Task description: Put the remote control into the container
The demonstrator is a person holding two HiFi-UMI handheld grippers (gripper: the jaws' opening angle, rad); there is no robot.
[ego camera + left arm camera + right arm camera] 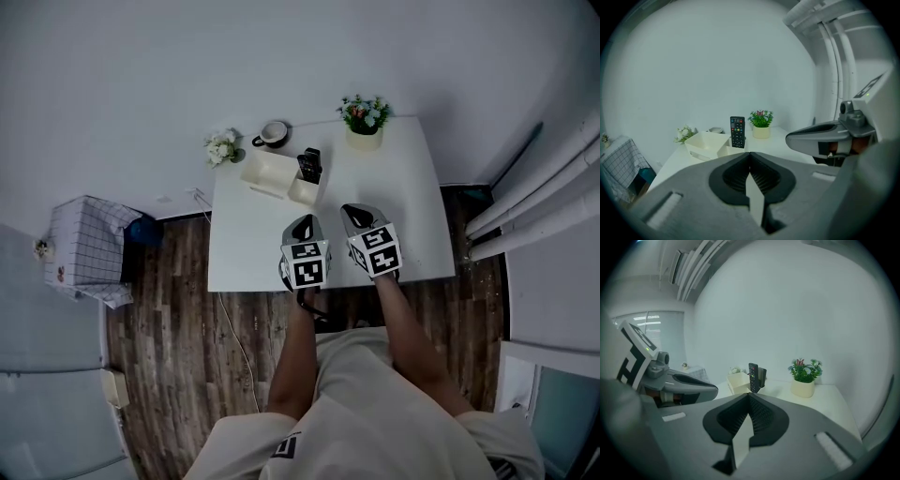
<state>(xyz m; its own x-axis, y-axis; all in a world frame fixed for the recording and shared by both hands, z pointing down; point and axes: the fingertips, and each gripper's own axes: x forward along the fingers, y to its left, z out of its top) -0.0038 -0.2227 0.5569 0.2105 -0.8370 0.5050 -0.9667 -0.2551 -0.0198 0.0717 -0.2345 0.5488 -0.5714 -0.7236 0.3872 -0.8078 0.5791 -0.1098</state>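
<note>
Shows left tongs (303,225) and right tongs (355,216) both closed tight on nothing, side by side at centre frame over the white table (248,248). Places the remote control (310,164) upright in the small compartment of the cream container (267,174), upper centre, well apart from both.

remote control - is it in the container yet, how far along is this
Looks done: the remote control stands upright in the small end compartment of the container. In hand: nothing; left gripper and right gripper are shut and empty, near the front edge of the table. Nothing visibly left.
</note>
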